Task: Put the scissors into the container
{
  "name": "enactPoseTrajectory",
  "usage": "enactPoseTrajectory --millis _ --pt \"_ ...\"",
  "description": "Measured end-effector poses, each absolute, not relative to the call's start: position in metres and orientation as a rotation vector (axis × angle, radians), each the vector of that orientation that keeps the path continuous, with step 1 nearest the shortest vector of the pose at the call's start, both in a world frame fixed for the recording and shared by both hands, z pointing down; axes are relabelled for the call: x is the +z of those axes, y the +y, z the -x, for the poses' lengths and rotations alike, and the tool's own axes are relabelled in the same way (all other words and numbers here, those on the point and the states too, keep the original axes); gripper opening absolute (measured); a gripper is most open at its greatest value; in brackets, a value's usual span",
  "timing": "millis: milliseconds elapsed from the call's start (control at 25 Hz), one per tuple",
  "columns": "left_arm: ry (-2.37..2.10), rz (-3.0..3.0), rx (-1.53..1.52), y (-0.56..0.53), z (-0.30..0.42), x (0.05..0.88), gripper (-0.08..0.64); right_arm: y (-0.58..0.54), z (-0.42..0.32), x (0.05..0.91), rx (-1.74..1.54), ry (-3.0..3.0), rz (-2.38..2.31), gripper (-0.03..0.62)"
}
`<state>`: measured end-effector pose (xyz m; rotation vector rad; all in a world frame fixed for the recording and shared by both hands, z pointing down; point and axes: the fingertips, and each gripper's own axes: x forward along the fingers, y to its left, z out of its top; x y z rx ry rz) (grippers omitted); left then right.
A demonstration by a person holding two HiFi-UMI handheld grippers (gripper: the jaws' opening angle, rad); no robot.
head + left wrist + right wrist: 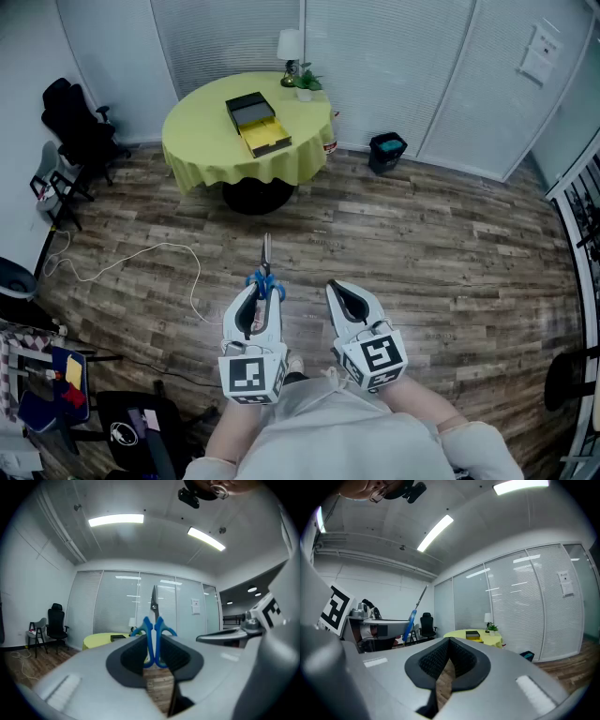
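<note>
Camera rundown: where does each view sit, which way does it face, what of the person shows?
Head view: on the head, steeply down; forearms, left claw, right claw show.
Left gripper view: on the left claw, along jaws clamping blue-handled scissors; right claw at right.
Right gripper view: on the right claw, jaws shut, empty; left claw at left.
Shared: all three face the round yellow-clothed table and its black-and-yellow container.

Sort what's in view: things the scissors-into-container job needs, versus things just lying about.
Job: scissors, clamped in left gripper; container on yellow table.
Lying about: lamp, potted plant, office chair, bin, floor cable.
</note>
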<state>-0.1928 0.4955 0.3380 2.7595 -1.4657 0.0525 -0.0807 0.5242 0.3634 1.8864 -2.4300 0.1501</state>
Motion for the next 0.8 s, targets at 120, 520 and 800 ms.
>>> enactPoseTrajectory --millis 120,520,800 --pt "-1.465 -2.749 0.057 0.486 0.198 0.340 0.091 0.514 0.083 0.363 0.141 -2.412 -1.888 0.000" --pt "-1.457 -2.728 0.067 0.451 0.210 0.352 0.091 0.483 0.087 0.370 0.184 -2.405 -1.926 0.001" --pt "-1.426 -2.720 0.059 0.418 0.227 0.359 0.092 0.451 0.100 0.381 0.245 -2.401 -1.930 0.000"
